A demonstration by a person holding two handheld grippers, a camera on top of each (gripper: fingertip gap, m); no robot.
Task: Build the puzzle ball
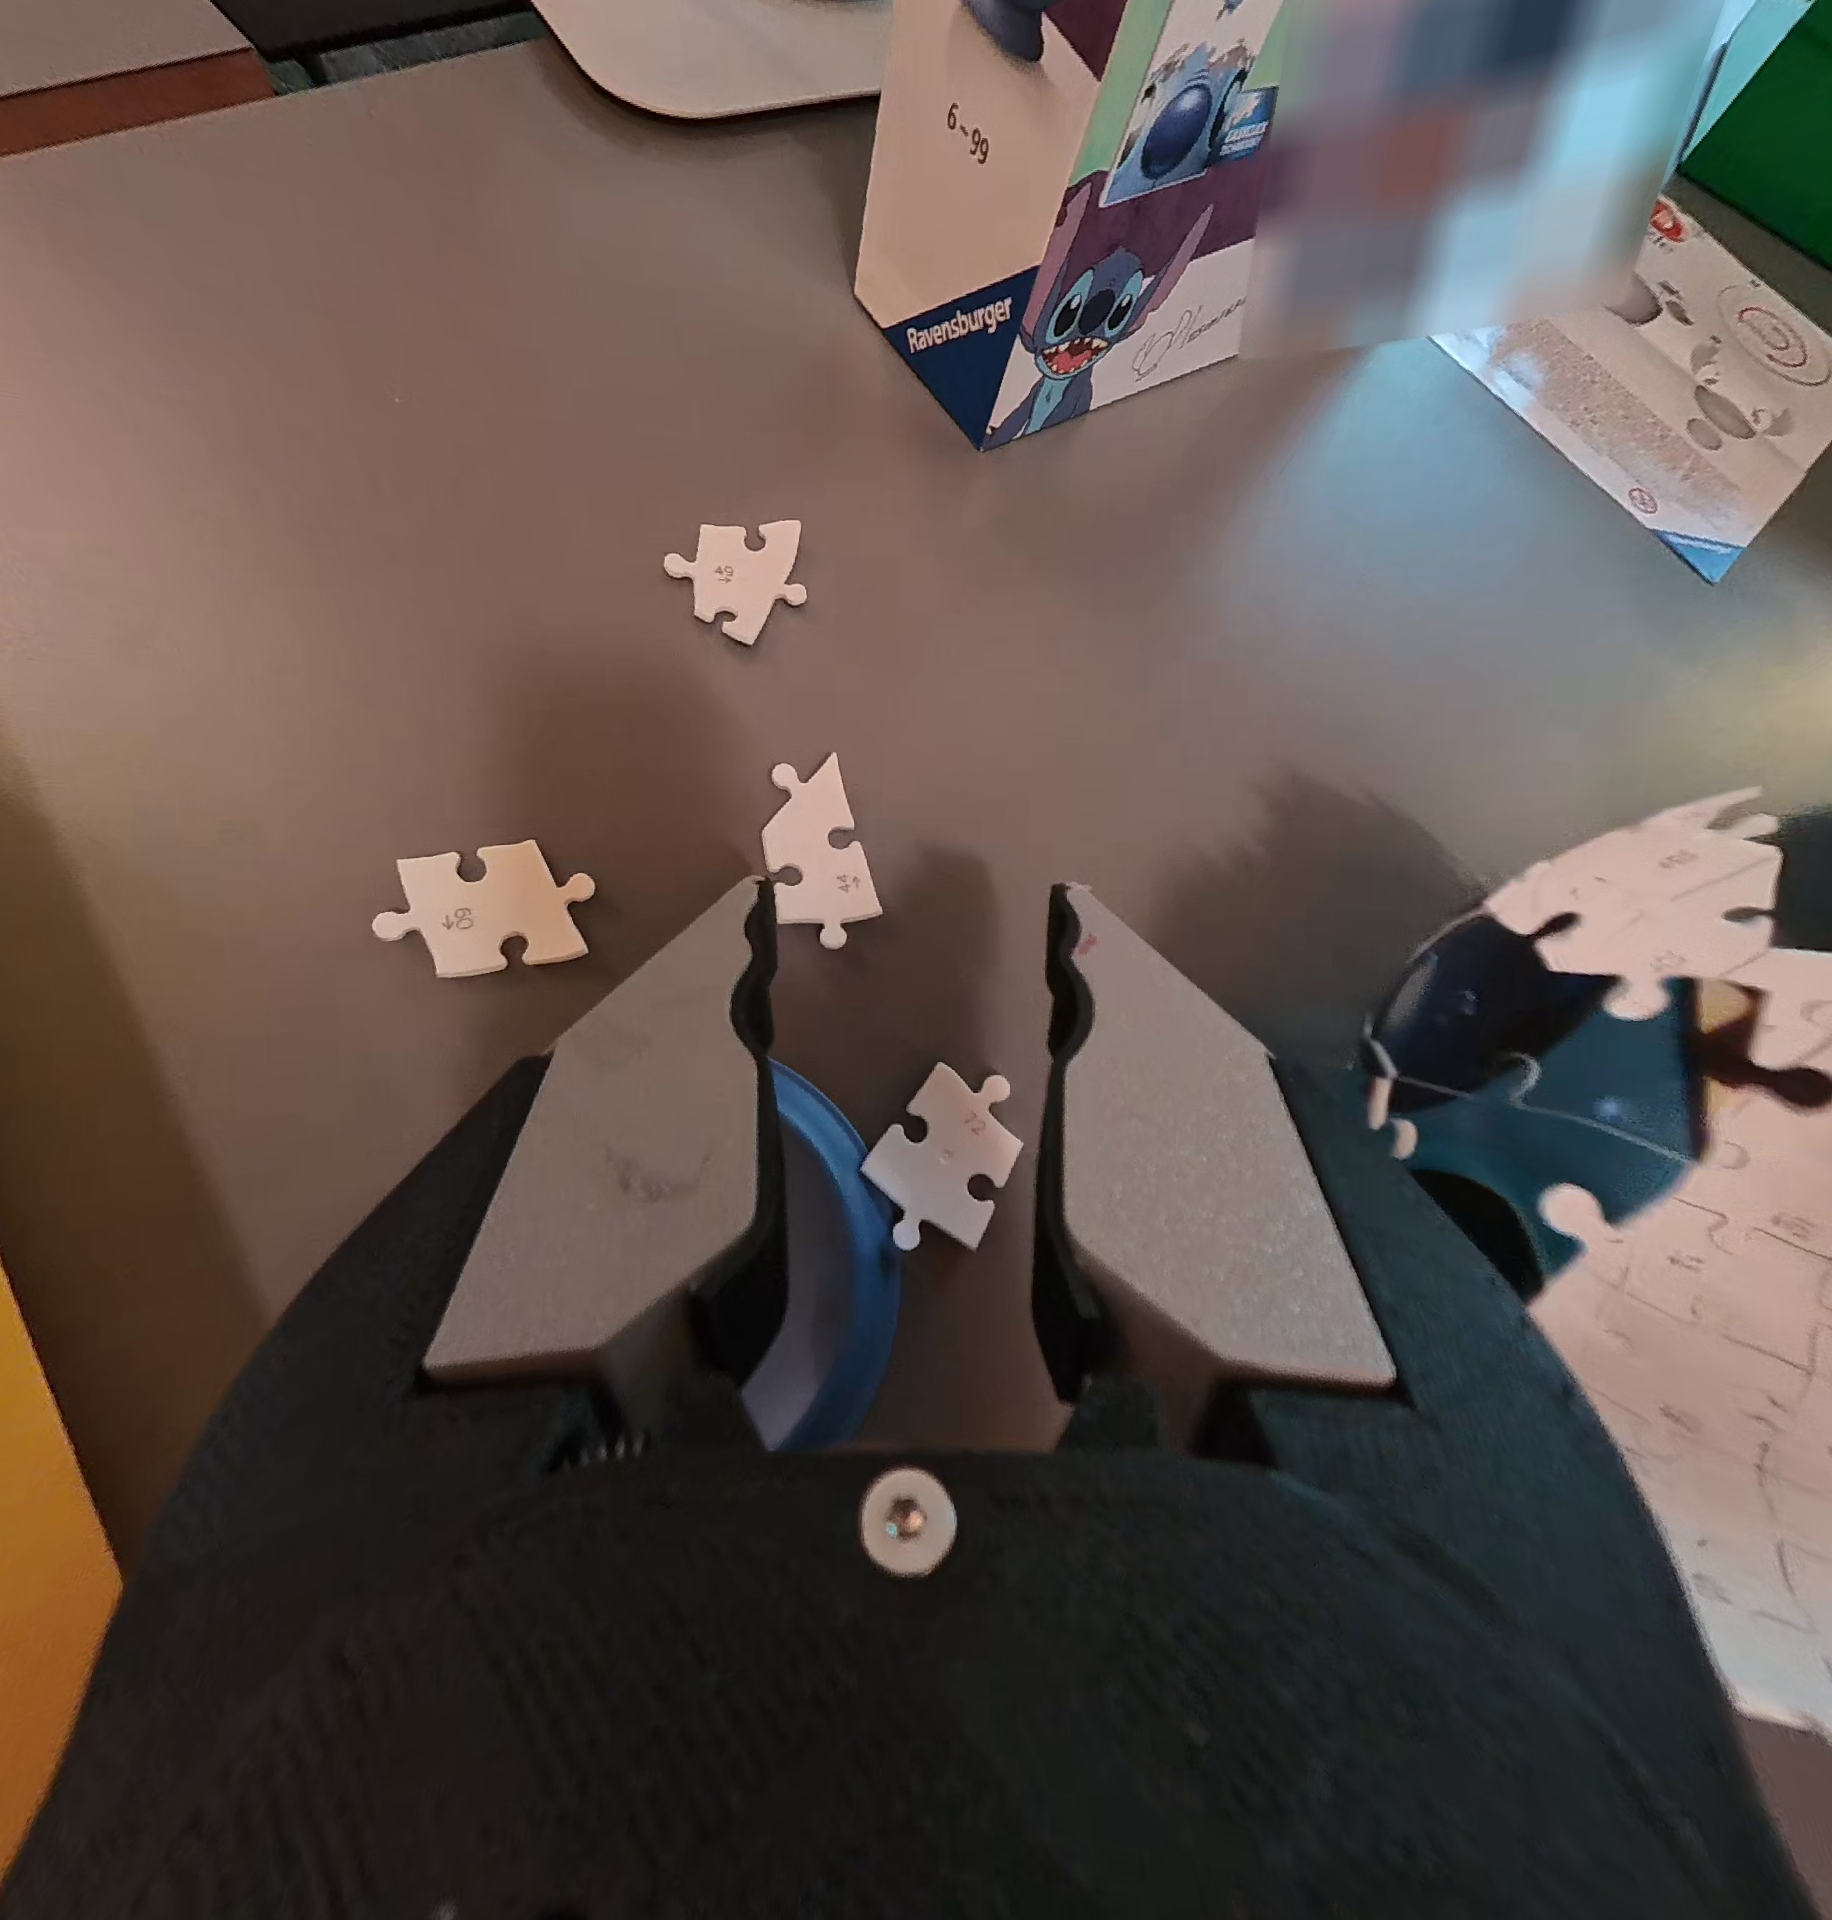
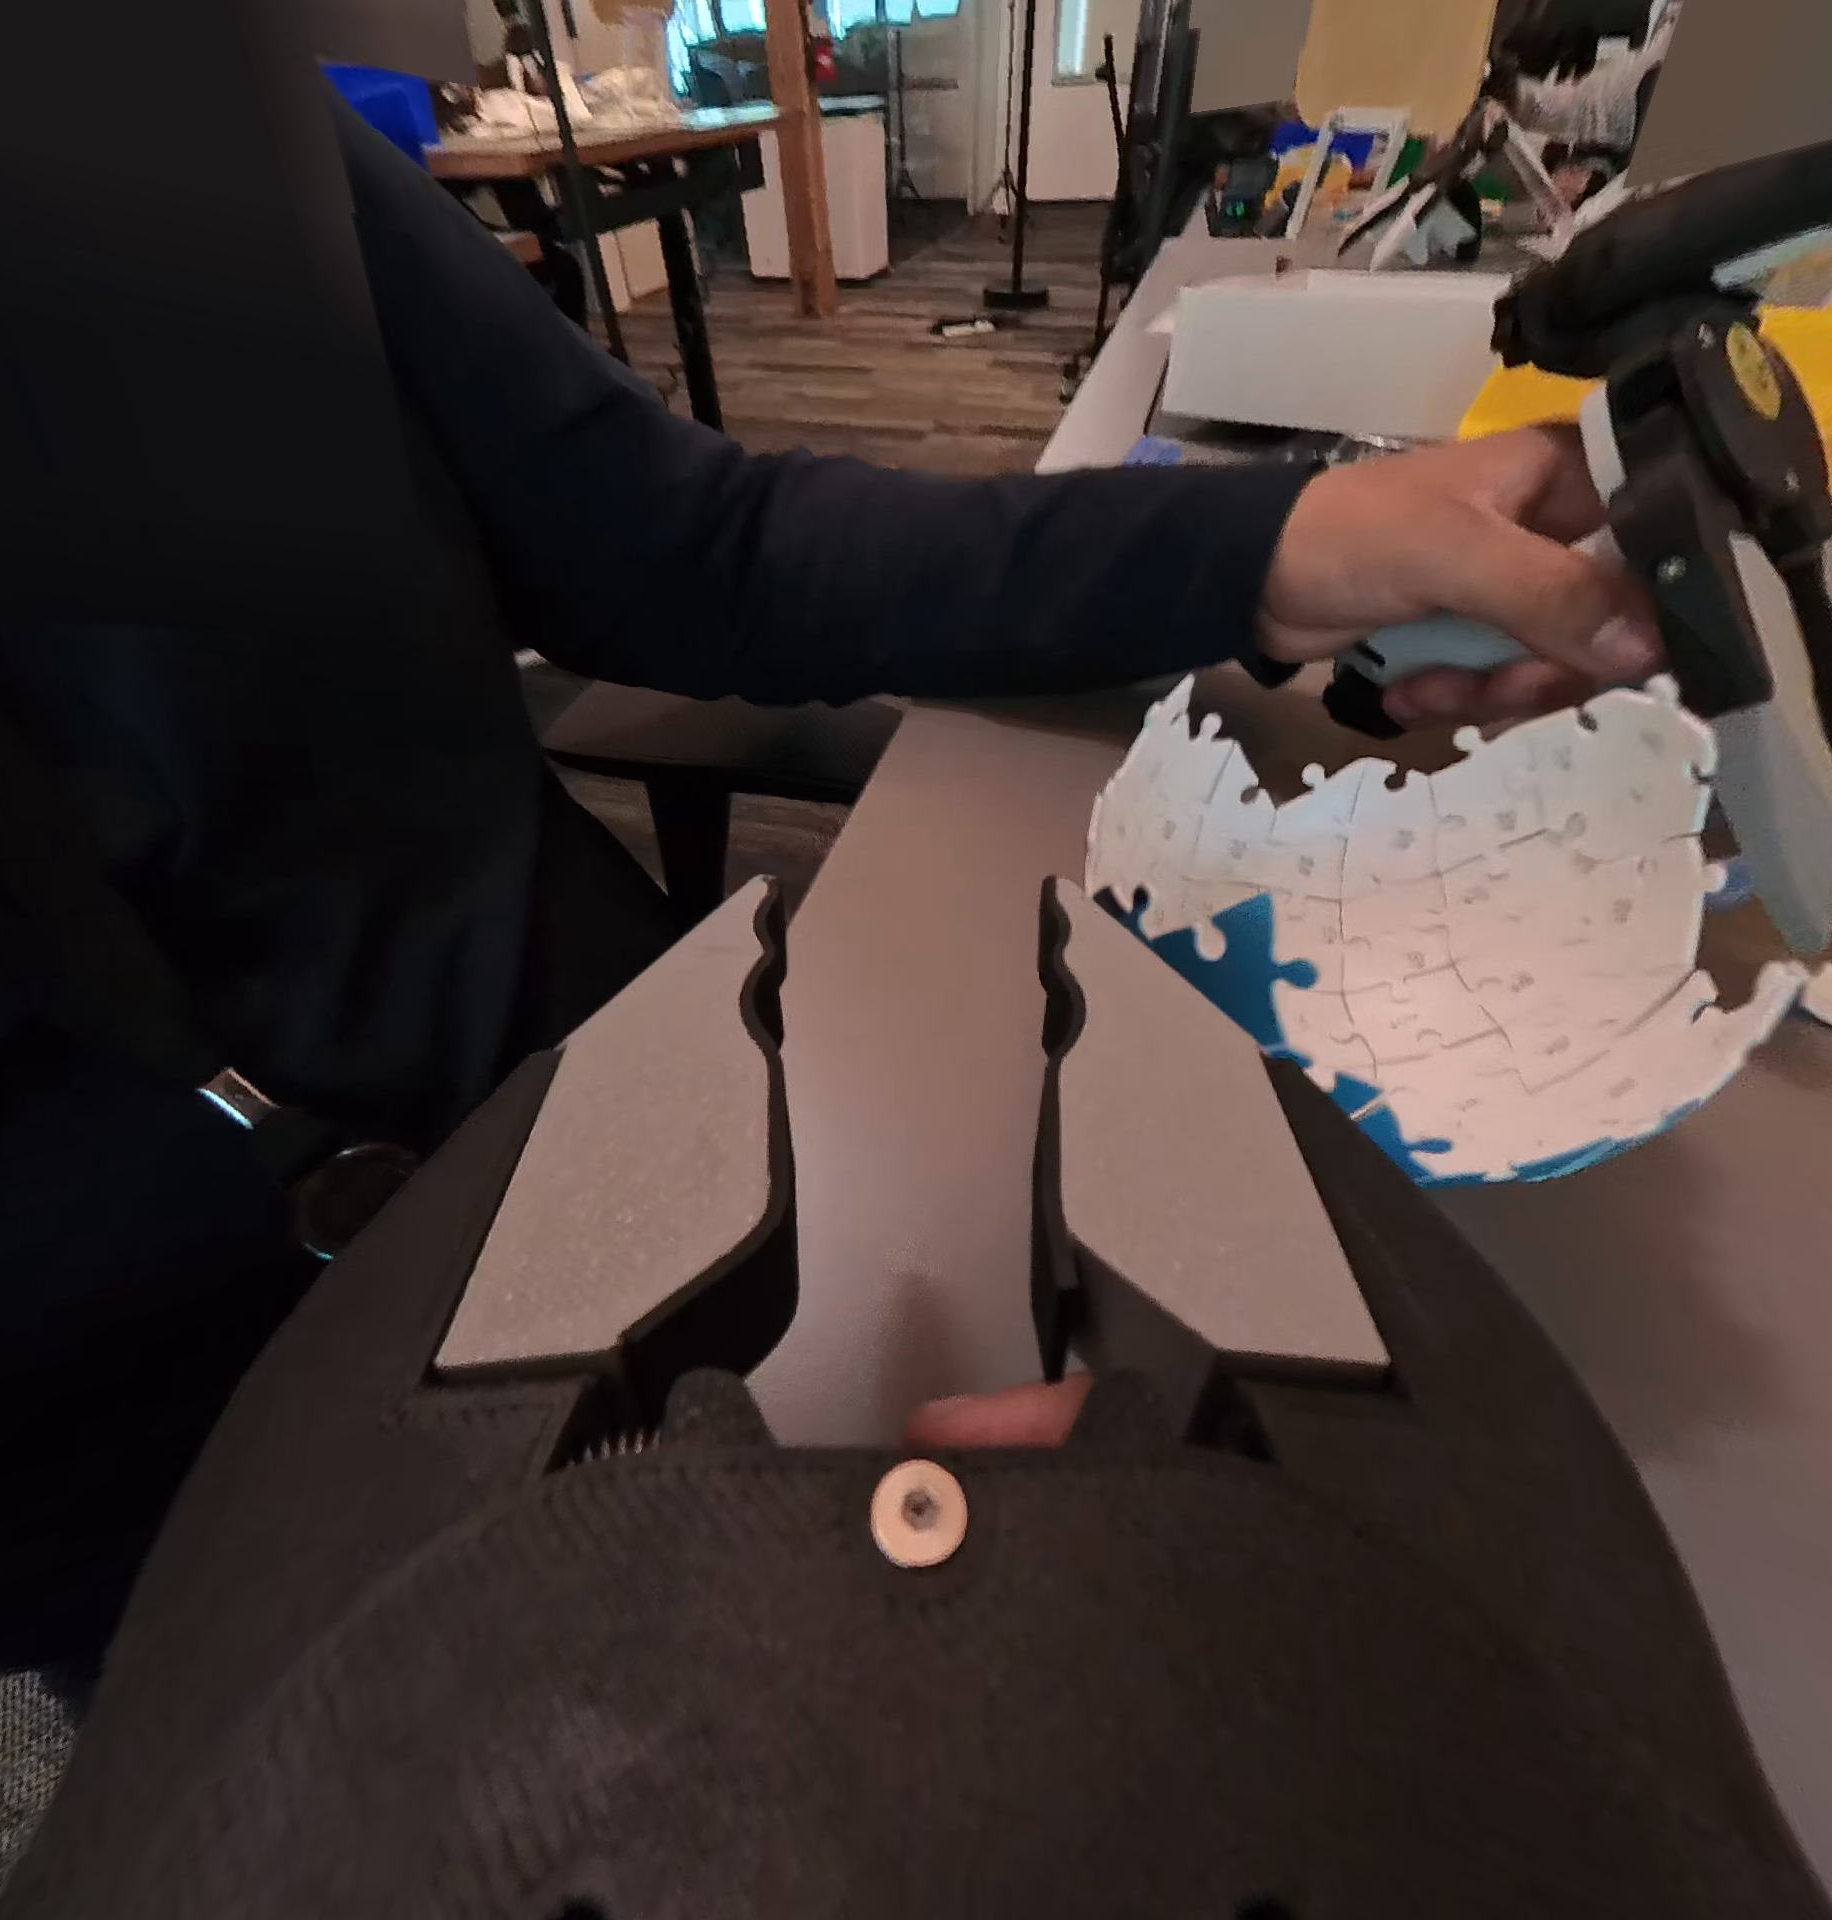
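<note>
While four loose white pieces (image 1: pixel 821 852) lie on the grey table (image 1: pixel 268 520), both the left gripper (image 1: pixel 912 894) and right gripper (image 2: pixel 907 894) hang spread and empty (the half-built puzzle ball (image 2: pixel 1431 935) sits nearby).

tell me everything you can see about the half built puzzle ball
The puzzle ball is an unfinished curved shell of interlocked pieces, open like a bowl. Its inside is white with small printed marks, its outside blue, and it looks like stiff plastic. The rim is jagged with tabs and gaps. It rests tilted on the grey table, neither gripper touching it.
</note>
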